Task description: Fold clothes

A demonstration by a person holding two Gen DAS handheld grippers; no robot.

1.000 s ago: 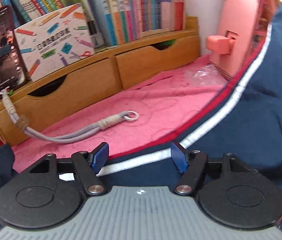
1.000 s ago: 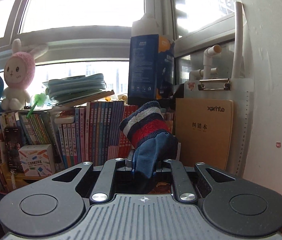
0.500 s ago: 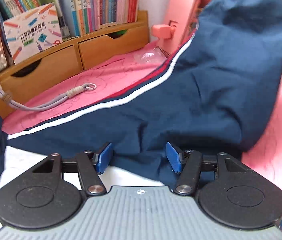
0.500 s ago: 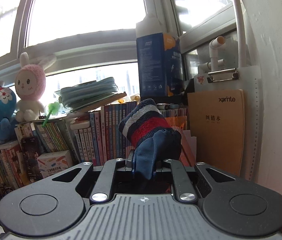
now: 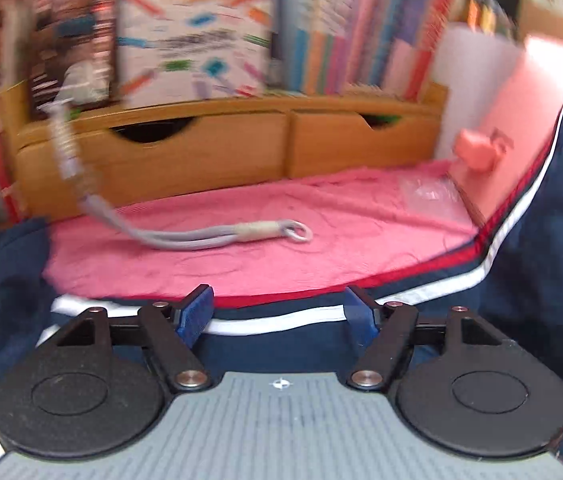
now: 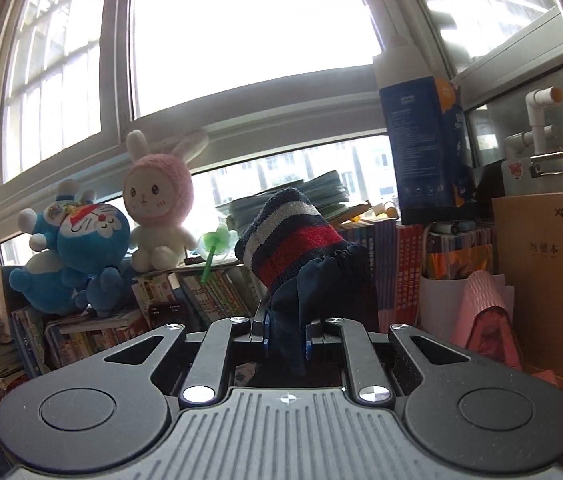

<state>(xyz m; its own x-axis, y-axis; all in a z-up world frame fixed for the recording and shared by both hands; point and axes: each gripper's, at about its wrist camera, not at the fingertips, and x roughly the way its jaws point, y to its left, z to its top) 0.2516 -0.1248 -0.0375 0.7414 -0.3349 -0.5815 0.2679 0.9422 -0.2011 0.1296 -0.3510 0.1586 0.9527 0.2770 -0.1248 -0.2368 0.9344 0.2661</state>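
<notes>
Legible writing: "xprinte" is read on the brown clipboard (image 6: pixel 549 280). Navy garment (image 5: pixel 541 240): red and white striped hem is draped over the pink cloth (image 5: pixel 241 248), just beyond the left hand-held gripper (image 5: pixel 279 314), whose blue pads are spread wide. Its striped knit cuff (image 6: pixel 293 236) is clamped in the right hand-held gripper (image 6: pixel 286 334), held upright.

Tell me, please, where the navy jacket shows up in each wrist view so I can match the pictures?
Left wrist: navy jacket fills the right edge; its striped hem runs beneath the open left claw.
Right wrist: its striped cuff stands centre, sleeve pinched in the right claw.
Shared landmark: row of books.
</notes>
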